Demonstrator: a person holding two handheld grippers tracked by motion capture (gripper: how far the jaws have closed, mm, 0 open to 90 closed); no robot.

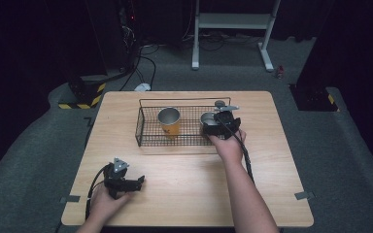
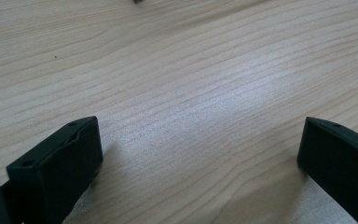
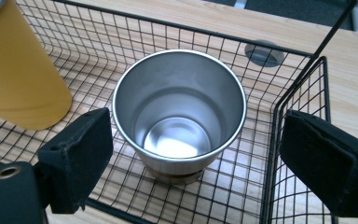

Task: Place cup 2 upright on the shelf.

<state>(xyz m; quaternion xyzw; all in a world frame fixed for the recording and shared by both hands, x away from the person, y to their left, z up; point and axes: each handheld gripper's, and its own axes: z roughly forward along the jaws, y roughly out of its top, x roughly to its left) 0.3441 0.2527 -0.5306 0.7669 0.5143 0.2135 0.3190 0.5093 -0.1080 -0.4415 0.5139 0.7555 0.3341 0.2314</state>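
Note:
A black wire basket [image 1: 184, 100] stands at the table's far middle. Inside it a yellow cup [image 1: 169, 122] stands upright, and to its right an empty steel cup [image 1: 207, 118]. My right gripper [image 1: 213, 126] is open at the basket's right end. In the right gripper view its jaws stand wide on either side of the steel cup [image 3: 179, 112] without touching it. The yellow cup [image 3: 18, 74] shows at the upper left, behind the basket [image 3: 191, 28] mesh. My left gripper [image 1: 137, 183] rests open near the table's front left, with only bare wood between its jaws [image 2: 199, 135].
A grey round disc [image 1: 219, 103] is set in the wooden table [image 1: 189, 179] just behind the basket. Beyond the table are a white stand [image 1: 233, 22], floor cables [image 1: 143, 68] and a hazard-striped base [image 1: 85, 94].

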